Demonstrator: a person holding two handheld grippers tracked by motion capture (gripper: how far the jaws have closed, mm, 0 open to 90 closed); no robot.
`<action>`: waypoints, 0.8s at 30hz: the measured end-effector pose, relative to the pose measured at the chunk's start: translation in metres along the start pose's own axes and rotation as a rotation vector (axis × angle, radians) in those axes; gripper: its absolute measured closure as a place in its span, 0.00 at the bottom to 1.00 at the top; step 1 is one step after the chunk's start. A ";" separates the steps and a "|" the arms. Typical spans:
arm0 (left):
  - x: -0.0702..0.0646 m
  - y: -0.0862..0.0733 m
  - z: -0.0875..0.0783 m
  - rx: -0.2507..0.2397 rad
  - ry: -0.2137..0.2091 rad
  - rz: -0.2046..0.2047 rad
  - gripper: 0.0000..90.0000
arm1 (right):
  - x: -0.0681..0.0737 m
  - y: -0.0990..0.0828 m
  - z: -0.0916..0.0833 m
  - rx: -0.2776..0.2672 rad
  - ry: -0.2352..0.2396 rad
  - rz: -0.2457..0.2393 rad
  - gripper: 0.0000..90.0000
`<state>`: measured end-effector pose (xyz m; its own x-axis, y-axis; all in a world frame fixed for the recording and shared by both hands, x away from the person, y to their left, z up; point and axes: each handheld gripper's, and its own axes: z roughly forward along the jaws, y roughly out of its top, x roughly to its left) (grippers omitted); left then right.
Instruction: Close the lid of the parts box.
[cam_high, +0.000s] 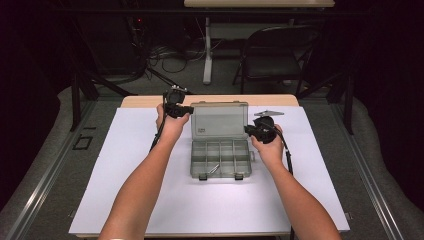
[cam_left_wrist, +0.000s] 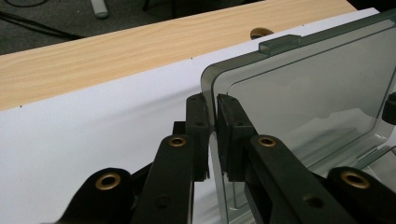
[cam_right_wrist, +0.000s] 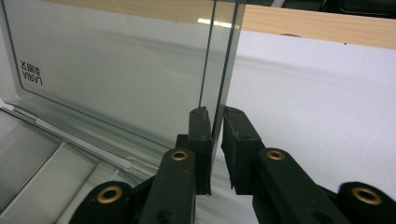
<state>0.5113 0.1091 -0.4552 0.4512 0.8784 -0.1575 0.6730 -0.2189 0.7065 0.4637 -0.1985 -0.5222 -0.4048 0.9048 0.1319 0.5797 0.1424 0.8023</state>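
Sits mid-table on the white mat (cam_high: 150, 200): 1 clear organizer box (cam_high: 220, 160), lid (cam_high: 220, 120) upright at its far edge. Left gripper (cam_left_wrist: 212, 116) clamped on the lid's left edge, right gripper (cam_right_wrist: 215, 126) astride the right edge, barely loosened. Probably light, stiff, slippery plastic; best pinched at the rim edges.

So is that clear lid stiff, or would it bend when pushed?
The lid looks like thin hard plastic, probably stiff enough to stand open. Both grippers, left and right, pinch its side edges; smooth plastic might slip. The box seems light, apt to slide.
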 end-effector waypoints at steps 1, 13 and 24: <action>0.000 -0.001 0.000 -0.005 0.004 0.001 0.93 | 0.000 0.000 0.000 -0.009 -0.001 -0.002 0.87; -0.003 -0.004 -0.005 -0.024 0.002 0.005 0.94 | 0.002 0.007 -0.013 -0.025 -0.025 -0.011 0.76; -0.006 -0.009 -0.012 -0.047 -0.004 0.008 0.94 | 0.009 0.021 -0.032 -0.038 0.023 -0.021 0.90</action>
<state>0.4958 0.1114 -0.4518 0.4587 0.8750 -0.1549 0.6411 -0.2052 0.7395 0.4491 -0.2001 -0.4858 -0.4330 0.8922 0.1281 0.5441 0.1454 0.8264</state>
